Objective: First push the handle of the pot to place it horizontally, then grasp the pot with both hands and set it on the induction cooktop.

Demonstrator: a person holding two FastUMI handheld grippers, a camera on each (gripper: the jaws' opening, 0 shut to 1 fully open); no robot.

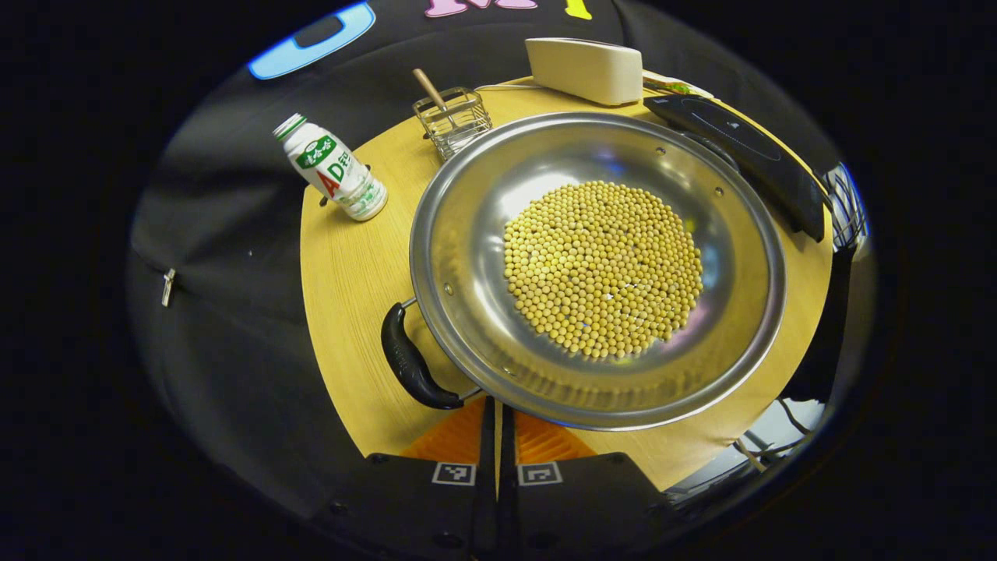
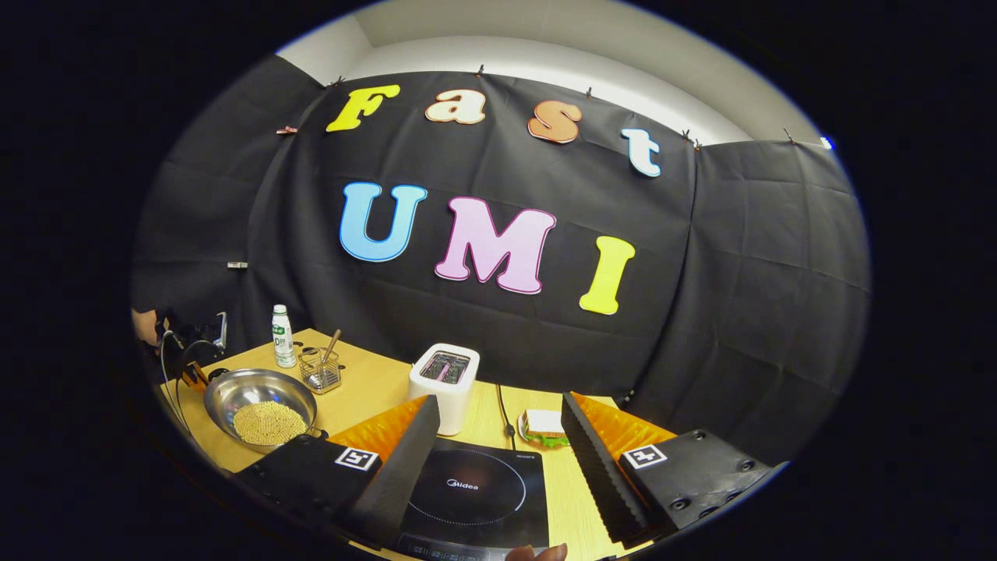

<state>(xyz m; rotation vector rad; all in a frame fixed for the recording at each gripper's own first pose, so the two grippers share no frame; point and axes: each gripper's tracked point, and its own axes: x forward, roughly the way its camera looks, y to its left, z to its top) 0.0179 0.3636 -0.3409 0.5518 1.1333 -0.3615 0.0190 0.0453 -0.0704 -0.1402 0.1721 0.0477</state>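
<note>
**Left gripper pinched shut by the pot, right one wide open**

Left gripper [image 1: 497,436] sits closed just beside the pot [image 1: 459,257] rim, near its handle [image 1: 409,362]. Right gripper [image 2: 494,452] hangs wide open over the cooktop [image 2: 475,487]. Pot's full of beans [image 1: 604,269], on the table [image 1: 350,273] well left of the cooktop.

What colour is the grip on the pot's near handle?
Black. The handle on the steel pot shows best in the left gripper view.
</note>
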